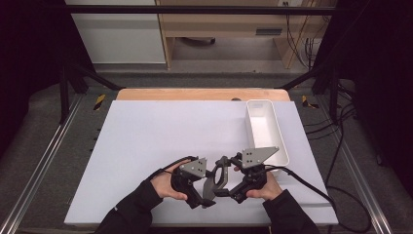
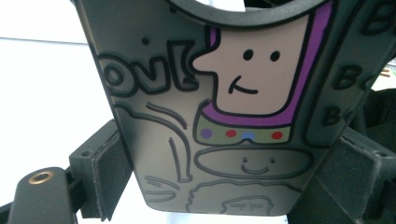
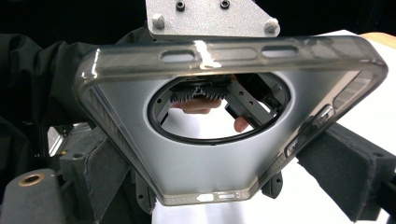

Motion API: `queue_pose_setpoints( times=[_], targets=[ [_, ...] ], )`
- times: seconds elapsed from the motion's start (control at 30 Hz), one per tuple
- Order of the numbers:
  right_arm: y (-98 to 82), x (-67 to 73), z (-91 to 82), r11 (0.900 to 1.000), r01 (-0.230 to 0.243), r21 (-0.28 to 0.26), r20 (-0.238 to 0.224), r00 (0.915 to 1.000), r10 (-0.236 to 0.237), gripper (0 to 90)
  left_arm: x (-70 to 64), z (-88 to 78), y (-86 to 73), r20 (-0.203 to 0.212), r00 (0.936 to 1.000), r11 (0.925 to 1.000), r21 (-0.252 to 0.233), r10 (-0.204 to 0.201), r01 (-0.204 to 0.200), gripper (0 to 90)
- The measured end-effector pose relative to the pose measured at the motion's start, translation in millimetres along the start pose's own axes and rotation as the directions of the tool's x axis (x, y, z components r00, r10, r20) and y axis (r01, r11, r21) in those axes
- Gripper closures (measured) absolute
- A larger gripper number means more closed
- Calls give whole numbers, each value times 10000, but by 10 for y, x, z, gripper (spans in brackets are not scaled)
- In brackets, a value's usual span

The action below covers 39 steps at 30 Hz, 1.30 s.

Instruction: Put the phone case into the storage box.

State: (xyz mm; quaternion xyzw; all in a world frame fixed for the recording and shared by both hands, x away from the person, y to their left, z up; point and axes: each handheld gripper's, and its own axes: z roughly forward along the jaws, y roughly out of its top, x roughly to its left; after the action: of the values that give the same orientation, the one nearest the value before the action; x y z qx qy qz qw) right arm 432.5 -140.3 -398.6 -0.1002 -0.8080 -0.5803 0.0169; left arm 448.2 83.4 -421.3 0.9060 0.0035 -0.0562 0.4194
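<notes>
Near the front edge of the desk [image 1: 146, 141], a little right of its middle, a grey phone case [image 1: 217, 178] was held up off the white surface between the two tongs. The left tongs [image 1: 208, 187] clenched the case from the left, their jaws pressing its two side edges; in the left gripper view the case's outer face [image 2: 210, 116] carried cartoon drawings, a face with a purple outline and coloured dots below it. The right tongs [image 1: 229, 183] gripped it from the right, their jaws clamped on the case's sides; in the right gripper view its inner face [image 3: 224, 158] and round cut-out showed, with the left tongs' grey plate [image 3: 212, 17] beyond. A white tray [image 1: 280, 148] lay along the right edge of the desk, just beside the right tongs.
</notes>
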Motion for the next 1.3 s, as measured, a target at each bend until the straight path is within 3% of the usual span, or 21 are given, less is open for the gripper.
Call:
queue_pose_setpoints(
  times=[0.5, 0.83, 1.13, 1.3],
  targets=[
    [15, 8, -21, 10000, -35, -81, 91, 10000, 36, 121, -11, -14, 11, -151, 9998, 9997, 217, -146, 149, 93],
    [52, 10, -90, 9999, 59, -155, 411, 9991, -52, 121, -35, -153, -14, -494, 9984, 9996, 100, -266, 272, 57],
    [69, -6, -115, 10000, -48, -82, 873, 9962, 55, 120, -24, -341, -178, -1131, 9907, 9971, -165, -754, 740, 47],
    [73, -16, -119, 9999, -140, -2, 1237, 9922, 139, 120, -23, -453, -290, -1648, 9792, 9924, -521, -1184, 1113, 47]
  ],
)
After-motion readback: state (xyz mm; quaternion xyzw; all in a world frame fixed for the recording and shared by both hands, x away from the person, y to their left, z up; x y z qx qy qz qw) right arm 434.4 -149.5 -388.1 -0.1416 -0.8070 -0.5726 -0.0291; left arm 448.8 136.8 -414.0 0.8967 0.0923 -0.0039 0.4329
